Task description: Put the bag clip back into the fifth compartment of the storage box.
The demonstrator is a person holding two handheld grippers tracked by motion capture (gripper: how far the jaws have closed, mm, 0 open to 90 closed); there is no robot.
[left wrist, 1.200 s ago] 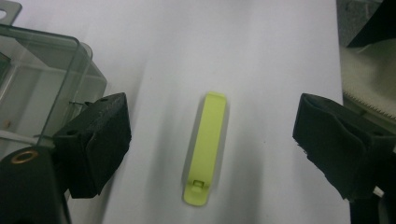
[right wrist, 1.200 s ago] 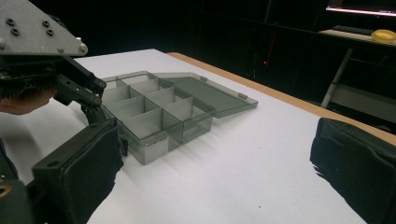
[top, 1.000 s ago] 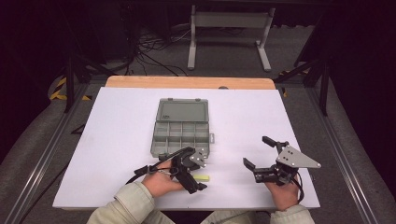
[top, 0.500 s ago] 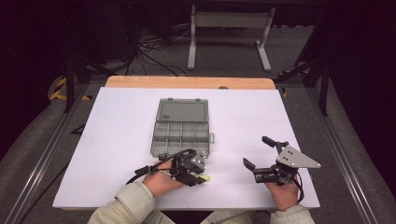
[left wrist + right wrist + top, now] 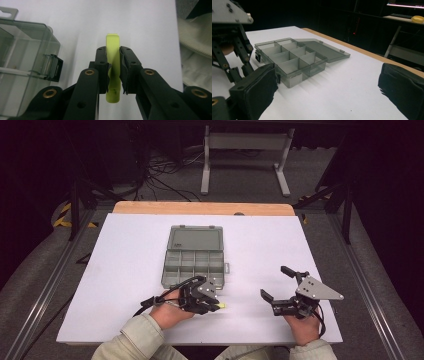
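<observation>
1. Table (image 5: pixel 125 270): a white surface with a bare wooden strip along its 12 o'clock edge. The high view shows the whole top; the gripper views show parts of it.
2. Box (image 5: pixel 194 256): a grey see-through case with compartments, at the table's centre. Its lid lies flat toward 12 o'clock. The right gripper view (image 5: pixel 292 61) shows the dividers and the hinged lid from the side; the compartments visible there look empty. The left gripper view (image 5: pixel 22 62) shows one corner of the box and a dark latch at 9 o'clock from the jaws.
3. Right gripper (image 5: pixel 278 282): at 4 o'clock from the box, well apart from it, held by a hand at the table's 6 o'clock edge. Its jaws are spread wide with nothing between them. The right gripper view (image 5: pixel 327 87) shows the two black pads far apart.
4. Left gripper (image 5: pixel 212 306): just at 6 o'clock from the box, beside its front wall. Its jaws are pressed onto the clip.
5. Clip (image 5: pixel 113 62): a small yellow-green plastic strip. The left gripper view shows it pinched at mid-length, both ends protruding. The high view (image 5: pixel 220 306) shows a small tip at 3 o'clock of the jaws, over the table.
</observation>
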